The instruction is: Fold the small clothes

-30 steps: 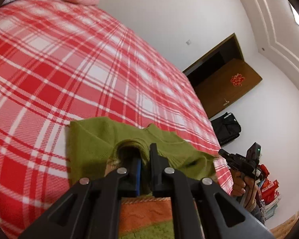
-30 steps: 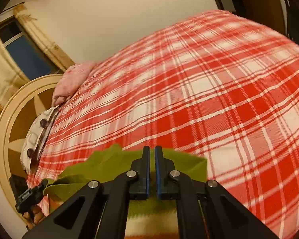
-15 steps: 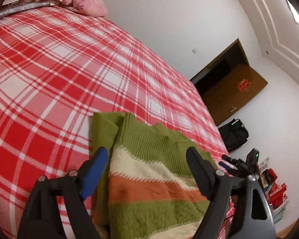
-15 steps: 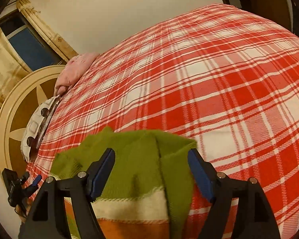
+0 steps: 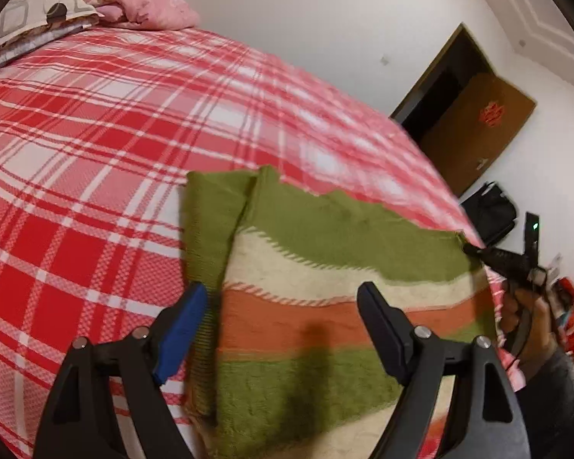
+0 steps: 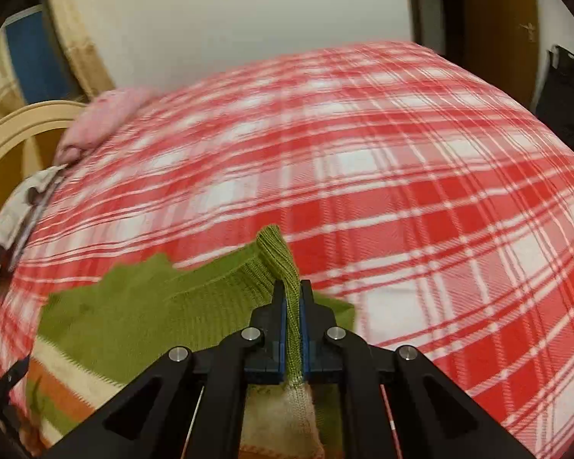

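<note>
Now the right tool [image 6: 292, 306] had closed on a green fold of the sweater [image 5: 325, 267], after being wide half a second earlier. Meanwhile the left tool [image 5: 283, 306] stayed wide above the bed [image 5: 95, 134], so the next fold probably could begin.

Both views have warm indoor light and are fairly bright. Strong fisheye distortion bends the plaid bed [image 5: 95, 153] into a dome, with dark corners around the round picture. A soft dark shadow lies on the striped sweater [image 5: 325, 306]. Motion blur smears the plaid lines in the right wrist view.
</note>
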A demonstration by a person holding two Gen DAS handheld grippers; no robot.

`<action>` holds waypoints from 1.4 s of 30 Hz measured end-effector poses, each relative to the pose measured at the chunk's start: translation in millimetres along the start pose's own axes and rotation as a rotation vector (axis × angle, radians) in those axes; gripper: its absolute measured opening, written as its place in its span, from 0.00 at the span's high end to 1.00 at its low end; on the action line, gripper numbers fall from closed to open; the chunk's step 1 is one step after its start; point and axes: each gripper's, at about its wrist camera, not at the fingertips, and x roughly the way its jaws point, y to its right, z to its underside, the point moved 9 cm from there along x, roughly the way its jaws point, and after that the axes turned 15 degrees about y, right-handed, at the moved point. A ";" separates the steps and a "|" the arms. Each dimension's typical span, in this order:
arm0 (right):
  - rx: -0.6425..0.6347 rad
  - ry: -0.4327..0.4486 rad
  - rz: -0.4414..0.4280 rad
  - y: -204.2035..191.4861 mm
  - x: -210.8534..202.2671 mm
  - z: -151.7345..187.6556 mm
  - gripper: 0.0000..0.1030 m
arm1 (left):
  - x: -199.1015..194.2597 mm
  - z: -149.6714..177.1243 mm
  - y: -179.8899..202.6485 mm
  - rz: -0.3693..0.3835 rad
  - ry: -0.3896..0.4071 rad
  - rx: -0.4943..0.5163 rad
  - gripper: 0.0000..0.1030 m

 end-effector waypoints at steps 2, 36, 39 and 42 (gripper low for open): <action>-0.037 -0.023 0.041 6.1 12.0 8.2 0.96 | 2.6 3.2 -1.8 -0.004 -0.002 0.003 0.19; -0.090 0.046 -0.112 -20.0 -166.2 109.3 0.46 | -12.9 -47.1 -5.4 -0.237 0.112 0.262 0.06; -0.102 0.029 -0.142 -38.2 -150.3 114.4 0.45 | 23.4 -45.6 -17.8 -0.348 0.053 0.314 0.06; -0.120 -0.001 -0.167 -52.4 -130.2 122.2 0.45 | 37.9 -22.3 -42.6 -0.442 -0.025 0.306 0.06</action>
